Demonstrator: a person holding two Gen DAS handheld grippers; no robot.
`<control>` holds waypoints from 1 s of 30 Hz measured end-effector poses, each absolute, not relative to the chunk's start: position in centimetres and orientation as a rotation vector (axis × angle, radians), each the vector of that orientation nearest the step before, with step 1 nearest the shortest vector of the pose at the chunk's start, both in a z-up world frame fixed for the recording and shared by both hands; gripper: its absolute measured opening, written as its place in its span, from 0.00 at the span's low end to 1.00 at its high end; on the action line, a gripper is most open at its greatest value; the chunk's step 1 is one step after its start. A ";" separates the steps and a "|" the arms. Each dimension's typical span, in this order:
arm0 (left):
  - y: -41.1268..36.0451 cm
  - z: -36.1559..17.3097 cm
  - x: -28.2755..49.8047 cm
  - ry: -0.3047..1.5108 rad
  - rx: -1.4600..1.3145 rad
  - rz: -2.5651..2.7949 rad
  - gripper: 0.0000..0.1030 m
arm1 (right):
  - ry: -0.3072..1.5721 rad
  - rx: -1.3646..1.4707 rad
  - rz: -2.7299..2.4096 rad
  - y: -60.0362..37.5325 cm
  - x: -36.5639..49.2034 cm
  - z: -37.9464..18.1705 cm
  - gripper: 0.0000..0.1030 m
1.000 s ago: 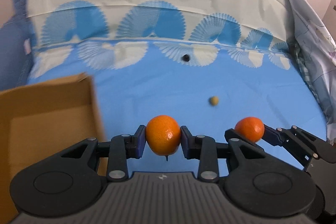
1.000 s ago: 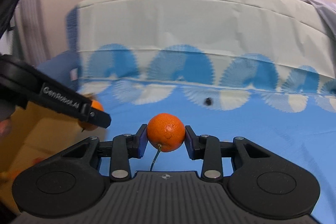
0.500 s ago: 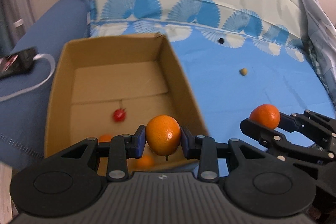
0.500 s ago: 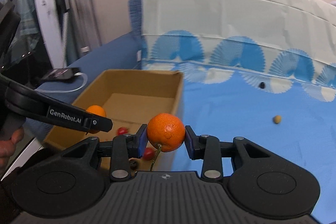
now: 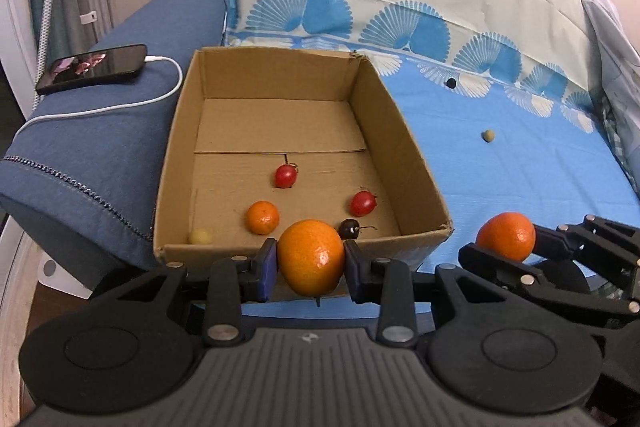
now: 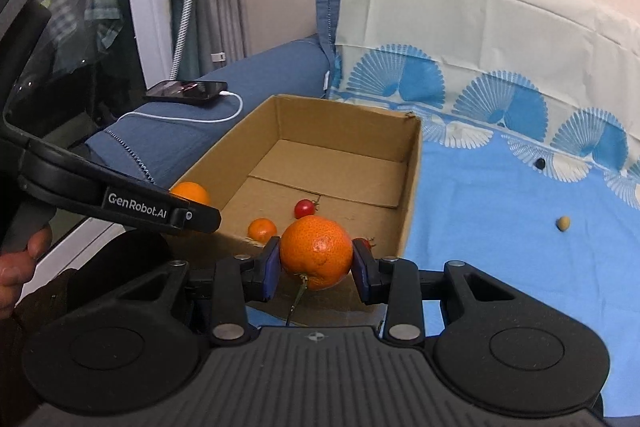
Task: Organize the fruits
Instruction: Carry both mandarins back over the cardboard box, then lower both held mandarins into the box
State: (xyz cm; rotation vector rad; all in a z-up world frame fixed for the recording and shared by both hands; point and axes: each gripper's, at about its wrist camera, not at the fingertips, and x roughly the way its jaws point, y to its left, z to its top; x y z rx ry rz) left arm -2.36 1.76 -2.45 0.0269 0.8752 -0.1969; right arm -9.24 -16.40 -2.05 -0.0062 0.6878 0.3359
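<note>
Blue bedding (image 5: 520, 187) surrounds the cardboard box (image 5: 400, 147): with the left gripper (image 5: 311, 267) clamping one mandarin (image 5: 311, 257) and the right gripper (image 6: 316, 267) clamping another mandarin (image 6: 316, 253), carry each past the near rim, lower, then release.

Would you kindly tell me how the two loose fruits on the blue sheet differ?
The black fruit is dark and lies farther back, on the sheet's fan-patterned border; the yellowish fruit is pale and lies nearer, on plain blue sheet. Both are small, round and outside the cardboard box.
</note>
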 end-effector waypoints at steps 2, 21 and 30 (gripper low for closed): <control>1.9 -2.5 -2.4 0.880 0.017 -0.198 0.37 | 0.685 -0.014 0.336 -16.2 -9.5 -1.9 0.37; 2.4 -2.8 -1.5 0.888 -0.018 -0.211 0.37 | 0.705 -0.017 0.321 -16.1 -8.9 -2.0 0.37; 2.5 -2.9 -1.4 0.892 -0.018 -0.212 0.37 | 0.713 -0.018 0.320 -16.0 -8.7 -2.1 0.37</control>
